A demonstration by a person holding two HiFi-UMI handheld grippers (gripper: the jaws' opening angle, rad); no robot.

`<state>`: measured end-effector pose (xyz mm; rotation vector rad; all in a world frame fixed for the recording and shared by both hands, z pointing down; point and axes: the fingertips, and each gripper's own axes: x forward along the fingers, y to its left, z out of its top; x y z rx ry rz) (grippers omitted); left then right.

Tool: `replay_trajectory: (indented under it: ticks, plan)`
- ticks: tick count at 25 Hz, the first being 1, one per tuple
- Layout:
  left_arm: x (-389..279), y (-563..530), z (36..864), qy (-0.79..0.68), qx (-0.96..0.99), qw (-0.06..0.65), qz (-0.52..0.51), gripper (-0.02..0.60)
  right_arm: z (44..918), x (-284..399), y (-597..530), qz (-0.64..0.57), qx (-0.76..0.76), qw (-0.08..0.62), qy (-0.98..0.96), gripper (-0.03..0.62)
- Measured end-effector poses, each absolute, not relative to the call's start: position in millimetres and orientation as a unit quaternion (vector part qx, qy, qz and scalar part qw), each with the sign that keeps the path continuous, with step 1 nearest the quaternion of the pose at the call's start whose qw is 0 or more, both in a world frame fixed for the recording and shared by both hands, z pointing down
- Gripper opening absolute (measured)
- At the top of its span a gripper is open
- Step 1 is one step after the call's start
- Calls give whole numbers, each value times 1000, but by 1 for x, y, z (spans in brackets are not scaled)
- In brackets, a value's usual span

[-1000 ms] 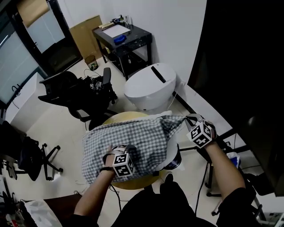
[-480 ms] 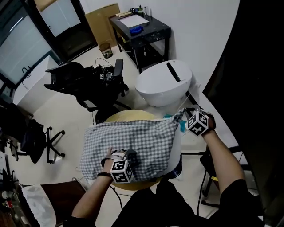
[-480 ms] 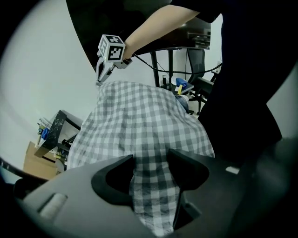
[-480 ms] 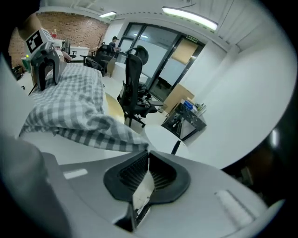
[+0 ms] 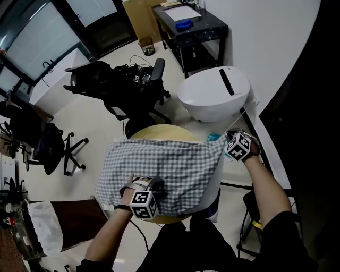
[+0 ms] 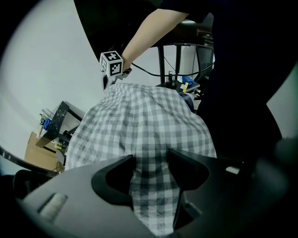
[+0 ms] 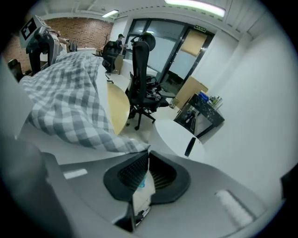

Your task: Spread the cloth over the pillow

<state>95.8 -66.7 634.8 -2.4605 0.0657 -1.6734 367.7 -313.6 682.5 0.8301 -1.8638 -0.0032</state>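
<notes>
Cloth [image 5: 159, 167] covers pillow [image 5: 215, 180], mostly hidden | left tongs [image 6: 151, 160] clamp its fold | right tongs [image 7: 148, 155] clenched on corner

Not one word or number can be read anywhere. The black-and-white marker cube [image 5: 142, 203] at the near edge of the grey-and-white checked cloth [image 5: 164, 170] shows only blocky square patterns, no letters. The second marker cube [image 5: 238, 146], off the cloth's right corner, gives the same. In the right gripper view a white tag [image 7: 141, 197] sits pinched between the closed jaws of the right gripper [image 7: 148, 162]; there's a small blue mark on it, too blurred to read. A green sign [image 7: 200, 29] above the glass doors is too small to make out. The white sheet [image 5: 183, 11] on the black desk [image 5: 210, 29] has nothing legible.
</notes>
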Motion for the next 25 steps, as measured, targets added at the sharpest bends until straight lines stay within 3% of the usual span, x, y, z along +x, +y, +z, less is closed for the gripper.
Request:
replay_trajectory:
  ticks: [3,6,9,14,17,25]
  plan:
    - [94,-67,634,23,-821,76,-565,232,695,359,-309,16,332,521,-786,19]
    - [96,-69,621,37,-824,71,-561,232,694,357,-307,34,335,504,-795,108]
    - [108,-62,600,51,-832,77,-547,232,683,356,-303,32,338,493,-801,138]
    - [162,-31,576,68,-862,108,-490,229,663,359,-284,23,354,480,-802,147]
    - [194,-14,580,67,-871,137,-467,149,645,361,-265,21,378,462,-802,149]
    - [228,-7,619,56,-863,172,-471,188,589,346,-200,16,428,405,-808,147]
